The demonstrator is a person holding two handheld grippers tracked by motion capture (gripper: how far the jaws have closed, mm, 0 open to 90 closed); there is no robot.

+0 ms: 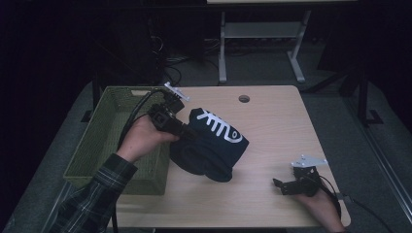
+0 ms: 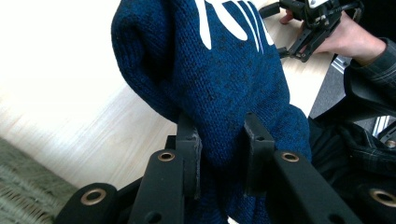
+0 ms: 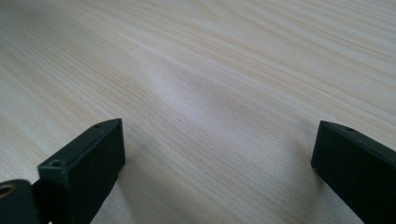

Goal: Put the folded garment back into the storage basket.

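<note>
Presently, the blue knitted garment (image 2: 224, 84) is pinched between the left gripper (image 2: 219, 149) fingers (image 2: 189, 144), its bulk hanging beyond them over the desk (image 1: 272, 126), just beside the green basket (image 1: 102, 141). The right gripper (image 3: 215, 154) fingers are spread over bare desk. Grip should be maintained until the basket is cleared.

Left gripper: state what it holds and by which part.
The left gripper is shut on a fold of the dark blue knit garment, pinching bunched fabric at its edge; which part of the garment cannot be told.
</note>
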